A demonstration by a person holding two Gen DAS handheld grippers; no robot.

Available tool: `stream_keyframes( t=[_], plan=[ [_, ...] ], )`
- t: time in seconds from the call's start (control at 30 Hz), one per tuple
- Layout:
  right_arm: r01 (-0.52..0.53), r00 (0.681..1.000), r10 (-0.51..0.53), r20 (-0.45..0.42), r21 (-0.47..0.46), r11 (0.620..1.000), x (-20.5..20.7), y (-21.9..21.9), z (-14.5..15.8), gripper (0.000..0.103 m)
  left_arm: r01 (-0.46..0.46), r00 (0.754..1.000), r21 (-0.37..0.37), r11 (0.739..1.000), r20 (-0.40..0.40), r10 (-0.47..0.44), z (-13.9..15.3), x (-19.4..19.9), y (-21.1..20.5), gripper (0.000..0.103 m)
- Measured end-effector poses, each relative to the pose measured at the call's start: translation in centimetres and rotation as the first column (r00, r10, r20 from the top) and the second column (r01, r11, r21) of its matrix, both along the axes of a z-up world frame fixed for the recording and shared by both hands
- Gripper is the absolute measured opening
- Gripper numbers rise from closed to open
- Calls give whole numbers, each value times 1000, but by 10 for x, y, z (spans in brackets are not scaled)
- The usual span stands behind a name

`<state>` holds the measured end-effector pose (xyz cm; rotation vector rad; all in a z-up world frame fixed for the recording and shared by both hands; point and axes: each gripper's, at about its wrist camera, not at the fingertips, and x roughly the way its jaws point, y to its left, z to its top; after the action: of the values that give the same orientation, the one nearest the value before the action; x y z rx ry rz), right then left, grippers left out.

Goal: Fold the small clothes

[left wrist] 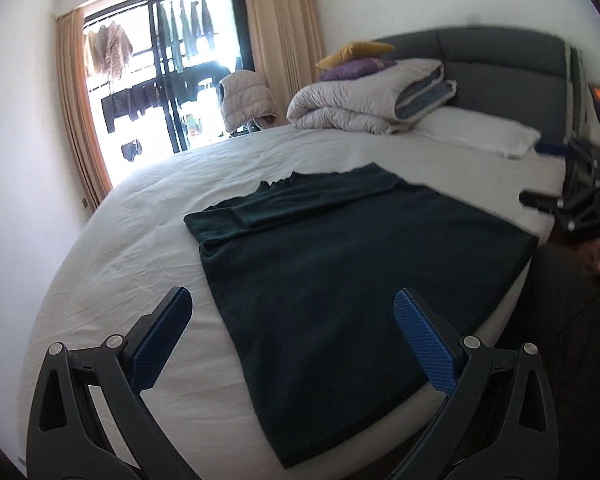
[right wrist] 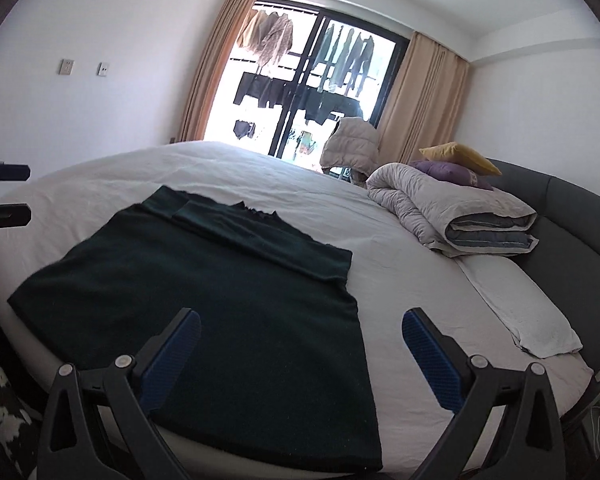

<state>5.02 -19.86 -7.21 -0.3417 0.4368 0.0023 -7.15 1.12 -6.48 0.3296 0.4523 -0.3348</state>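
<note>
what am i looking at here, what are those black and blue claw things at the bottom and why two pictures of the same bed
Those claws are hand-held grippers: a person holds one in each hand, and each carries a wide-angle camera looking out along its two fingers. So one picture is from the left gripper, the other from the right gripper; the lens makes the room bulge. The blue parts are the finger pads.

Both look at a bed with a white sheet. On it lies a dark green garment, spread flat with its far part folded over. Farther back are a rolled duvet, a white pillow and two cushions.

Both grippers stand open and hold nothing; they hang above the near edge of the garment.
</note>
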Motion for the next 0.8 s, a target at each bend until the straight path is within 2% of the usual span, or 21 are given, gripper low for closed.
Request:
stream_keyframes(
  t=[0.03, 0.1, 0.13, 0.17, 0.2, 0.23, 0.37, 0.47, 0.63, 0.73, 0.8],
  plan=[
    [-6, 1000, 5, -19, -12, 1000, -2, 1, -6, 103, -6, 1000, 90, 996, 17, 4, -12, -4, -10, 103],
    [-7, 999, 6, -43, -25, 1000, -6, 1, -17, 103, -27, 998, 294, 955, 65, 9, -41, -13, -26, 103],
    [-10, 998, 9, -56, -25, 1000, -6, 1, -20, 103, -22, 996, 383, 924, 90, -14, -56, -19, -33, 103],
    [-12, 998, 10, -67, -25, 1000, -8, 0, -24, 103, -14, 992, 476, 879, 114, -46, -72, -26, -41, 103],
    [-11, 997, 9, -73, -25, 1000, -8, 1, -27, 103, -5, 989, 540, 841, 127, -76, -85, -29, -46, 103],
    [-8, 997, 7, -80, -21, 1000, -9, 0, -29, 103, 6, 986, 579, 815, 134, -102, -94, -32, -50, 103],
    [-15, 993, 14, -114, -1, 1000, -7, 1, -36, 101, 48, 974, 672, 739, 133, -184, -121, -45, -58, 103],
    [-29, 990, 28, -137, -7, 1000, -6, 2, -42, 95, 34, 968, 732, 680, 146, -206, -138, -45, -57, 103],
    [-31, 987, 31, -156, 4, 1000, -5, 0, -47, 90, 29, 955, 784, 620, 163, -250, -154, -45, -48, 103],
    [-34, 987, 35, -158, 9, 999, -6, 0, -49, 90, 7, 936, 826, 564, 193, -295, -164, -42, -42, 103],
    [-35, 986, 36, -162, 10, 999, -5, 0, -49, 89, -22, 922, 842, 539, 225, -314, -168, -43, -37, 103]
  ],
)
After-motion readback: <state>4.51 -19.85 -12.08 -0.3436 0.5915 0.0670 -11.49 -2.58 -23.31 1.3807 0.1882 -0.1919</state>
